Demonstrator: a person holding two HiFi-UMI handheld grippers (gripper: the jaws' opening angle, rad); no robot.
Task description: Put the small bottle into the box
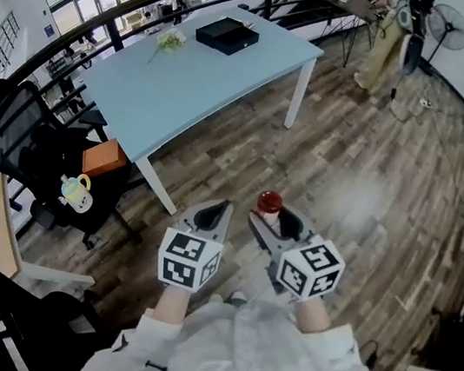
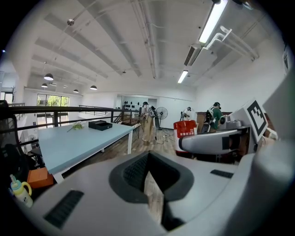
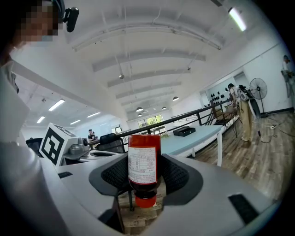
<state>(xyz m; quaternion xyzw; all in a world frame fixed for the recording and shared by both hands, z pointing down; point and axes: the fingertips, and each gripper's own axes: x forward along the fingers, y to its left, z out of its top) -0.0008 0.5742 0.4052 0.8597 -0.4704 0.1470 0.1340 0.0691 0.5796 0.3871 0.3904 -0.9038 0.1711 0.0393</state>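
Note:
My right gripper (image 1: 269,217) is shut on a small red bottle (image 1: 270,202) with a white label. In the right gripper view the bottle (image 3: 144,168) stands between the jaw pads with its red cap end pointing down, and the right gripper (image 3: 144,184) clamps it at the neck. My left gripper (image 1: 212,215) is beside it, shut with nothing in it; its jaws meet in the left gripper view (image 2: 148,173). The black box (image 1: 227,34) lies on the far end of a light blue table (image 1: 187,85), well ahead of both grippers. The box also shows small in both gripper views (image 2: 100,125) (image 3: 184,132).
Both grippers hang over wooden floor (image 1: 356,183). A green sprig (image 1: 170,39) lies on the table near the box. Black office chairs (image 1: 20,136), an orange box (image 1: 103,157) and a yellow toy (image 1: 75,190) are left. A railing (image 1: 110,19) runs behind the table; a fan (image 1: 448,27) stands far right.

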